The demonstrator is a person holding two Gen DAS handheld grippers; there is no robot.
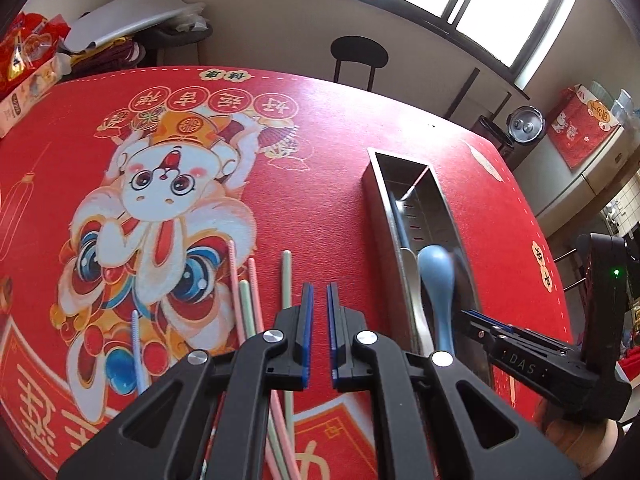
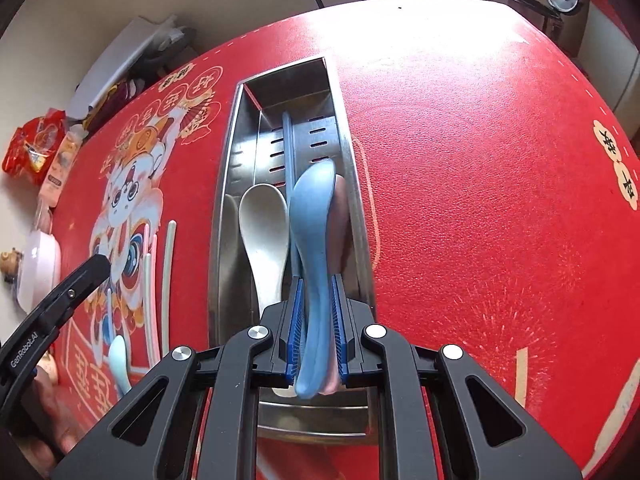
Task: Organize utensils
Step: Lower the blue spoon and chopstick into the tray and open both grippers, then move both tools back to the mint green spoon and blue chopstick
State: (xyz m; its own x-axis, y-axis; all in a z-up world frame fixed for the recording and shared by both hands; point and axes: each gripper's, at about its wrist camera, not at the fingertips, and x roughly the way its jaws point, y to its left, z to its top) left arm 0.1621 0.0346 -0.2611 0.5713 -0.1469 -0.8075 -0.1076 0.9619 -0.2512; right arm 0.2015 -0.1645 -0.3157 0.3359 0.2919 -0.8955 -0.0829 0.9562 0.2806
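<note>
From the left wrist, the left gripper (image 1: 319,300) is nearly shut and holds nothing. Pink and green chopsticks (image 1: 248,300) lie on the red tablecloth (image 1: 320,140) just below it.

From the right wrist, the right gripper (image 2: 318,320) pinches the blue spoon (image 2: 314,248) by its handle, over the metal tray (image 2: 228,184). A white spoon (image 2: 264,228) already lies inside. I think the next move is to let go gently, so the blue spoon drops in.

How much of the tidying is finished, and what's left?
Done: a white spoon and a blue chopstick lie in the metal tray. In hand: the right tool holds a blue spoon over the tray. Left: the loose chopsticks and a pale blue spoon on the mat; the left tool holds nothing.
</note>
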